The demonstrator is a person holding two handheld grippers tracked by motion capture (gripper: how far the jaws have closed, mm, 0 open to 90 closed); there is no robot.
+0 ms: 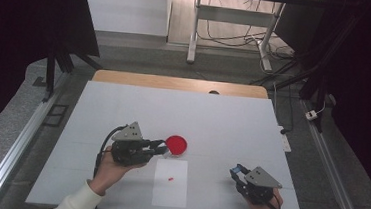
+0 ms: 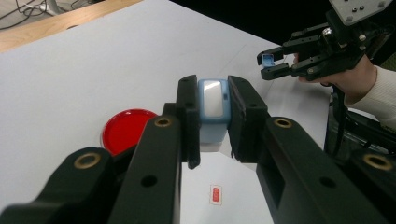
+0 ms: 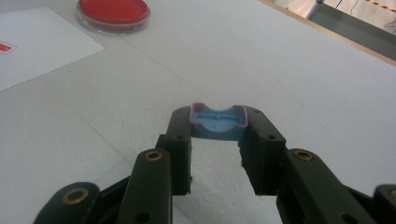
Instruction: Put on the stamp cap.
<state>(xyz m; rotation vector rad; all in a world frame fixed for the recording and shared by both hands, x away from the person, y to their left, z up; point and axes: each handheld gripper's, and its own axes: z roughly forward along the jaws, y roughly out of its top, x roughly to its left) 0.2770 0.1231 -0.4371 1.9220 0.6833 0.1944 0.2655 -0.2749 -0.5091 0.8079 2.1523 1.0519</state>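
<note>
Left claw [image 2: 214, 122]: clamped on a pale blue block with a glossy white face [image 2: 213, 99], which sits between the tips of its jaws; in the high view the left claw [image 1: 162, 148] lies level over the bench and points at the dish.
Right claw [image 3: 218, 133]: closed on a small blue cap [image 3: 218, 122] with a scooped hollow and a reddish rim, pinched at the jaw tips; in the high view the right claw [image 1: 238, 173] is low over the bench, well apart from the left claw.
Red dish [image 1: 176, 144]: on the bench just ahead of the left claw's tips.
White sheet [image 1: 171, 182]: flat on the bench between the two claws, carrying a small red mark [image 1: 170, 178].
Bench [image 1: 222, 122]: white top.
</note>
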